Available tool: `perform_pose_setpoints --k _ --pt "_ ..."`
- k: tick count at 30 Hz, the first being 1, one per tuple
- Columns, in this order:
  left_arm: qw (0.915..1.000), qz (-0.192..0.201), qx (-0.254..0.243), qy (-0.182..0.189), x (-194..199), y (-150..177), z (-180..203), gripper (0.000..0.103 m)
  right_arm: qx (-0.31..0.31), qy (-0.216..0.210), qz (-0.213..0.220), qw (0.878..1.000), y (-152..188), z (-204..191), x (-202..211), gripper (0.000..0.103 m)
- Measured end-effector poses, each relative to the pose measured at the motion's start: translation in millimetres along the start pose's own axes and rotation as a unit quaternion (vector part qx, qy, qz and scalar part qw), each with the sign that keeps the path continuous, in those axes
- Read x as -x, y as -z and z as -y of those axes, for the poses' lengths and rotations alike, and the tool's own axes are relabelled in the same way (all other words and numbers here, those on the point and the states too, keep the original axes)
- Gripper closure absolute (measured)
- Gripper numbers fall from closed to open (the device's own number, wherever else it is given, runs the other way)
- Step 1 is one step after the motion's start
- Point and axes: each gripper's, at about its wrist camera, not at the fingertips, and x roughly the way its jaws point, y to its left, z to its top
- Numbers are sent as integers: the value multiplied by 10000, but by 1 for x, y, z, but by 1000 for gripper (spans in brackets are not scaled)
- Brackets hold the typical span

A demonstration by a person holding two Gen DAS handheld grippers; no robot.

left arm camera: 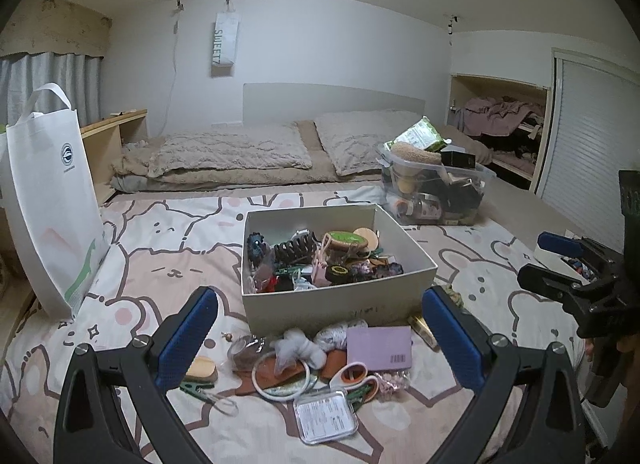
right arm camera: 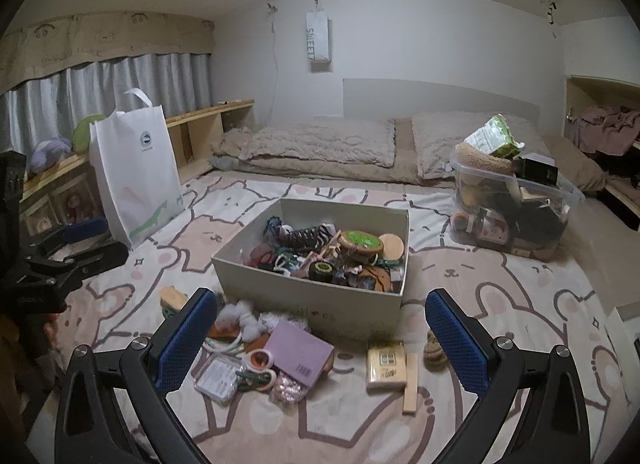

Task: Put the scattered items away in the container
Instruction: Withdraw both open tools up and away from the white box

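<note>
While both grippers hang above the bed [left arm camera: 168,248], neither holds anything. The left gripper [left arm camera: 320,328] has its blue-padded fingers [left arm camera: 188,336] spread wide apart, framing the near clutter; the right gripper [right arm camera: 320,328] is spread just as wide over its own side of the pile.

A white box [left arm camera: 340,300] sits in the middle of the bunny-print sheet, already part filled with hair clips, a round green item and other small things. Just in front of its near wall lies the scattered heap: a lilac card [left arm camera: 379,348], orange-handled scissors [left arm camera: 352,374], a white ring [left arm camera: 280,378], a clear plastic case [left arm camera: 326,416], a grey fluffy piece [left arm camera: 296,348] and a green clip [left arm camera: 196,388]. A wooden disc [left arm camera: 202,369] lies just left of the heap.

From the right wrist view, a yellow packet [right arm camera: 386,364] and a wooden stick [right arm camera: 411,382] lie side by side, near the box's front right corner and apart from the main heap. A small brown coiled thing [right arm camera: 434,348] rests just right of them.

Behind the box to the right stands a clear tub [left arm camera: 436,192], overfilled. A white tote bag [left arm camera: 52,200] stands upright at the bed's left edge.
</note>
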Motion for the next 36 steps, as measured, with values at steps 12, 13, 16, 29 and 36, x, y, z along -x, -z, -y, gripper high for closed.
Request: perform_pose_setpoints --k 12,13,16,29,36 --pt "9999 -70 -73 4 6 14 9 0 -161 81 -3 9998 14 3 10 0" --pt "9999 -79 -77 9 6 15 10 0 -157 88 -14 9998 15 3 10 0" --pt "9999 -91 -84 1 5 16 11 0 -124 114 -24 9999 17 4 10 0" --pt "9999 -80 -65 -31 5 19 8 0 -118 98 -53 9999 19 4 11 0" --pt "10000 -18 52 -42 6 20 5 0 -109 95 -94 9999 21 2 9 0"
